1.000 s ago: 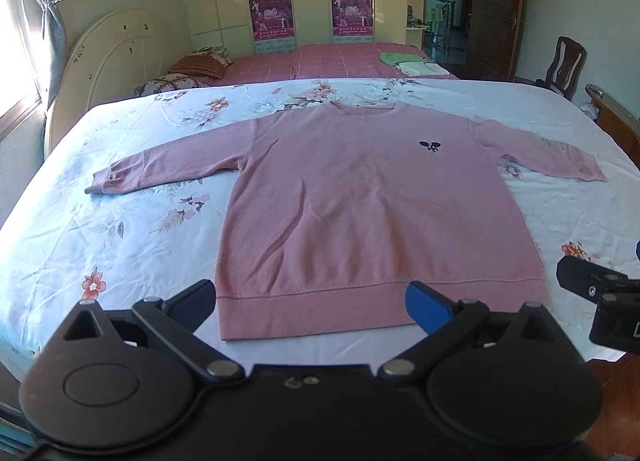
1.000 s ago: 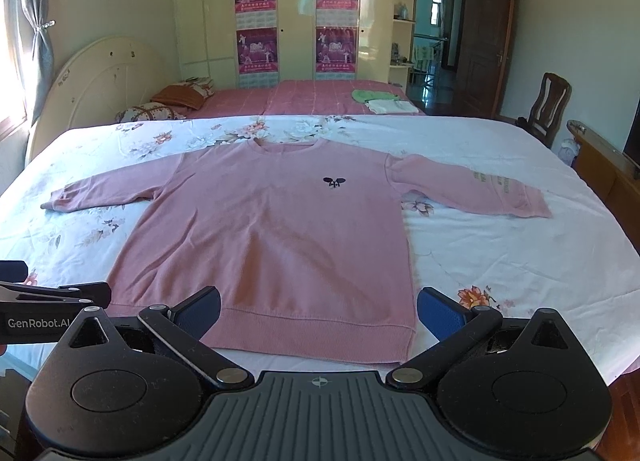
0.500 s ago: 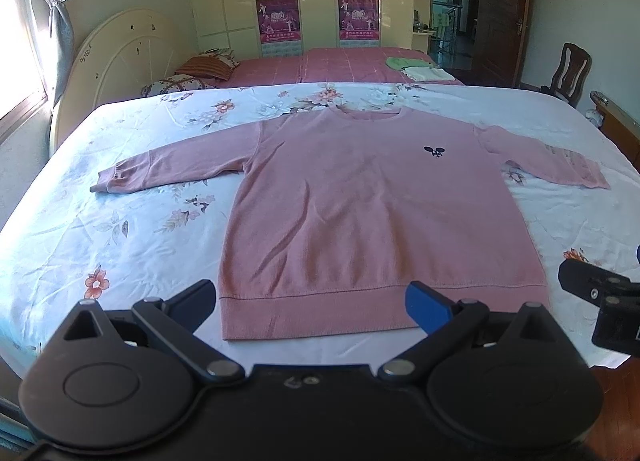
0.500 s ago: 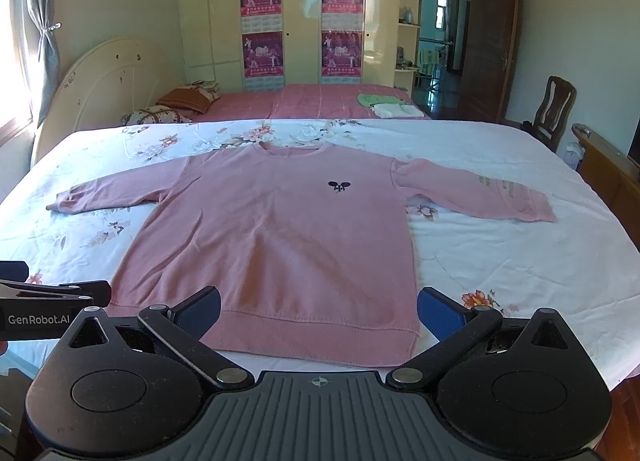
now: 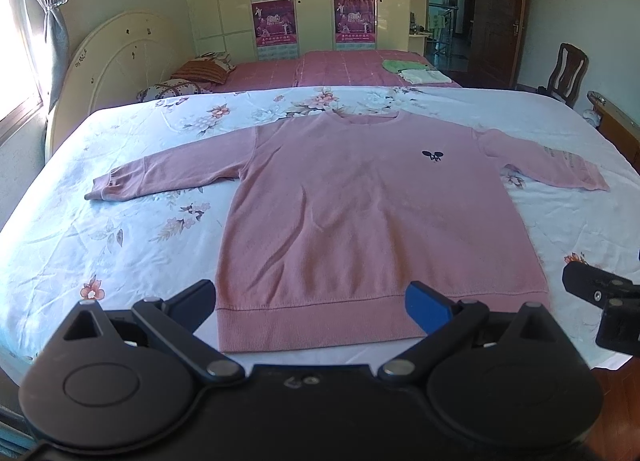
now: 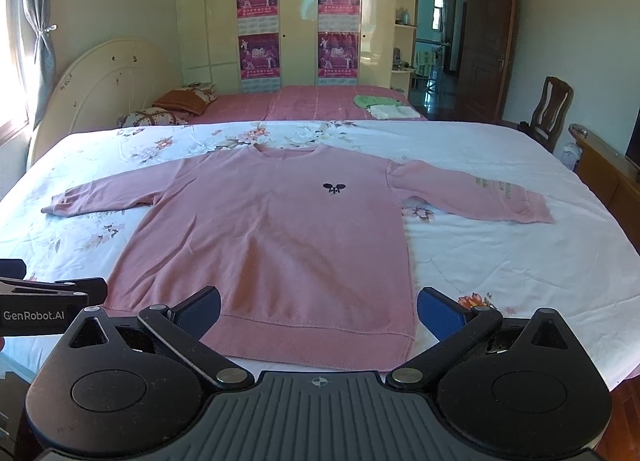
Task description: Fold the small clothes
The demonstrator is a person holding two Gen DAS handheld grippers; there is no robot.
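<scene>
Hovering both grippers, left (image 5: 310,301) and right (image 6: 319,309), jaws spread and empty, at the hem of the sweater (image 5: 372,213) lying flat on the bed (image 5: 120,245), I risk pinching the sheet too.

We see a bed (image 5: 120,229) covered by a pale sheet (image 6: 500,261) printed with flowers. A pink sweater (image 5: 372,213) lies flat on it, front up, neck toward the far side and hem at the near edge. Both sleeves are spread out to the sides on the sheet. A small dark emblem (image 6: 334,188) marks the chest. A patterned pillow (image 6: 150,117) rests at the far left corner by the cream headboard (image 5: 116,61). Behind stands a second bed (image 6: 312,103) with a pink cover, carrying a brown pillow (image 6: 186,99) and a green and a white folded cloth (image 6: 384,107).
</scene>
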